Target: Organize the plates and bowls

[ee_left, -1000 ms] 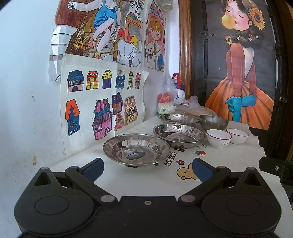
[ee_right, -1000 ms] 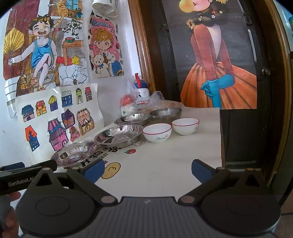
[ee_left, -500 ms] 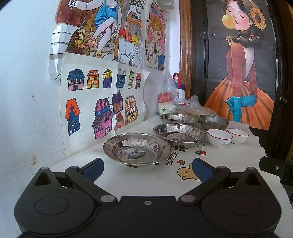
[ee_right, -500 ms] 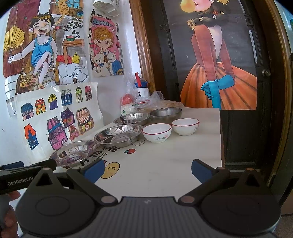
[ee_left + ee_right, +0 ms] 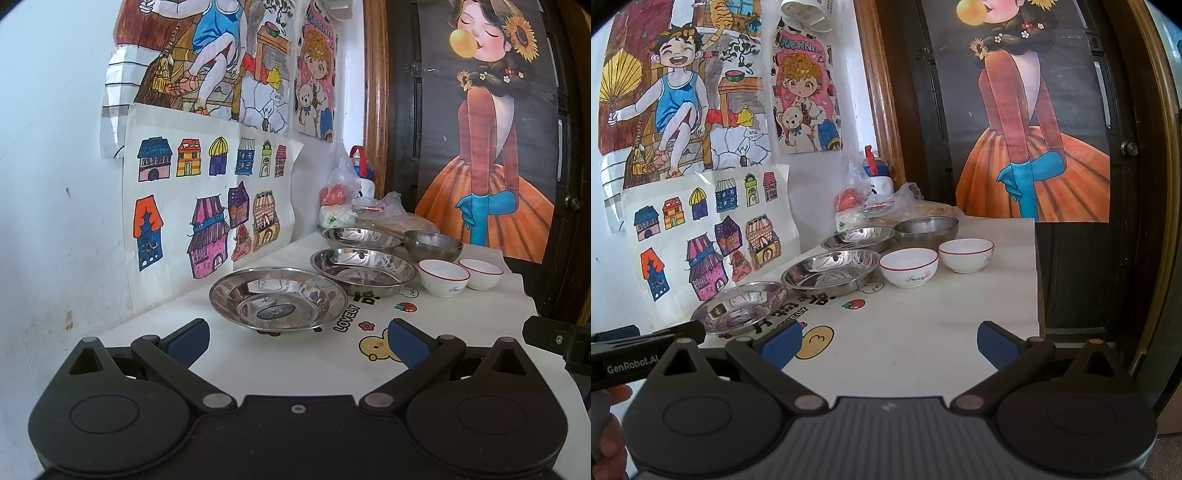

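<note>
Nothing's moved in the last second: my left gripper (image 5: 297, 338) and right gripper (image 5: 889, 341) still hover spread and empty, steel plates (image 5: 277, 298) and white bowls (image 5: 909, 267) sit unstacked on the table (image 5: 942, 325), sorting not started.

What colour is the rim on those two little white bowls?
Red: a thin line rings each white bowl; clearest in the right wrist view.
</note>
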